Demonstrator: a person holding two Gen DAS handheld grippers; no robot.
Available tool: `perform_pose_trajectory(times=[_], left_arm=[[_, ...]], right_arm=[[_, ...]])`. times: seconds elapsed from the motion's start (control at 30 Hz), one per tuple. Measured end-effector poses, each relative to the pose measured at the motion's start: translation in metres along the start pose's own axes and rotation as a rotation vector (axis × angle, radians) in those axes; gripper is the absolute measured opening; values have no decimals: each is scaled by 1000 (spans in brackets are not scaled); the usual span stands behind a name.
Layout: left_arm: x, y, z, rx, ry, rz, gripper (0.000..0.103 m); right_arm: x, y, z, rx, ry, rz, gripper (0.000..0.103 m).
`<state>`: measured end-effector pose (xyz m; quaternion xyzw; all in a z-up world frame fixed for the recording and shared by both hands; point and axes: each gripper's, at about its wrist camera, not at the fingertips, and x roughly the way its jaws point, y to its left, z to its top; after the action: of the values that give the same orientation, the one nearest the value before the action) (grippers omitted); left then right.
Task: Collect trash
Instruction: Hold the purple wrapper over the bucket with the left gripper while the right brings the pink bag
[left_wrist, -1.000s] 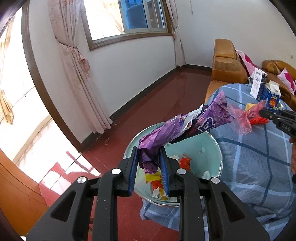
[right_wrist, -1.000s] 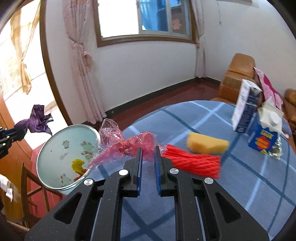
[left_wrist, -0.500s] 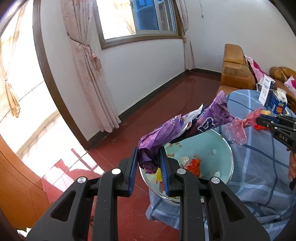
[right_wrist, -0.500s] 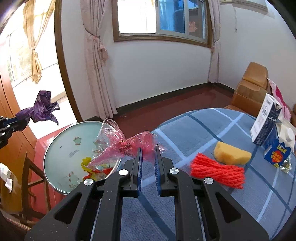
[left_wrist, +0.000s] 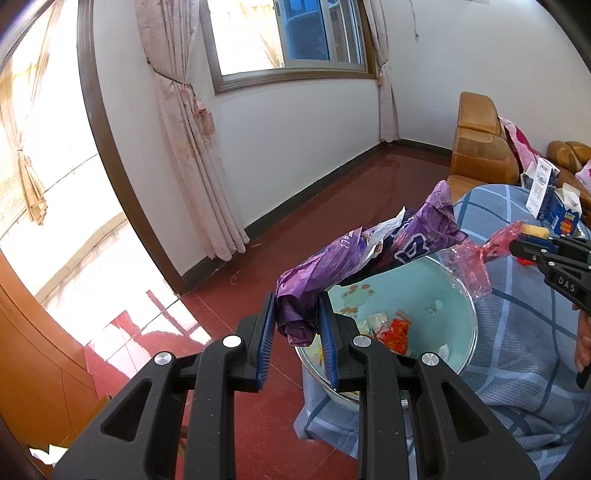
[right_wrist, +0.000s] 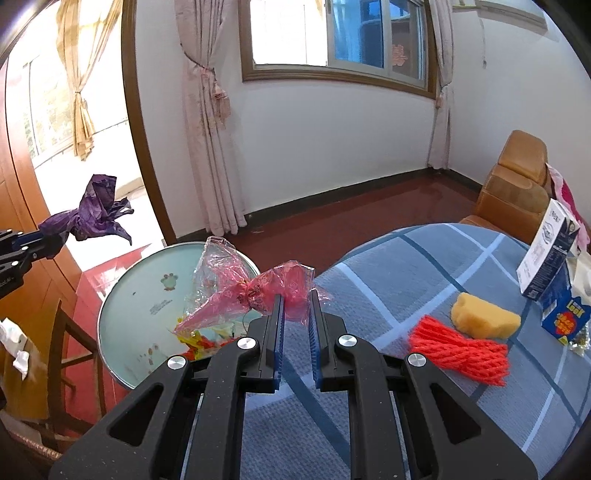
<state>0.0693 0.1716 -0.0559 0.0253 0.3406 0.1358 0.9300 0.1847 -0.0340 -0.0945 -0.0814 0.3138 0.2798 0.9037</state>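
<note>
Over the basin (left_wrist: 458, 280), left gripper (left_wrist: 297, 325) clamps purple wrapper (left_wrist: 369, 254), right gripper (right_wrist: 295, 314) clamps pink cellophane (right_wrist: 258, 288); best center both before letting go.

I get sharp, daylit pictures: the window (left_wrist: 288, 33) and doorway (right_wrist: 77, 110) blow out white, fisheye bends the edges, corners perhaps vignetted.

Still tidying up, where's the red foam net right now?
In the right wrist view, the red foam net lies right of the fingers on the blue tablecloth, beside the yellow sponge.
</note>
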Motion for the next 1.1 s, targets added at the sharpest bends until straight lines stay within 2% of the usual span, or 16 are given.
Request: perform_pose_trajectory(times=[1.1], left_arm=[[3, -2, -3, 5, 16, -18, 24]], right_arm=[[-2, 9, 1, -26, -1, 15, 13]])
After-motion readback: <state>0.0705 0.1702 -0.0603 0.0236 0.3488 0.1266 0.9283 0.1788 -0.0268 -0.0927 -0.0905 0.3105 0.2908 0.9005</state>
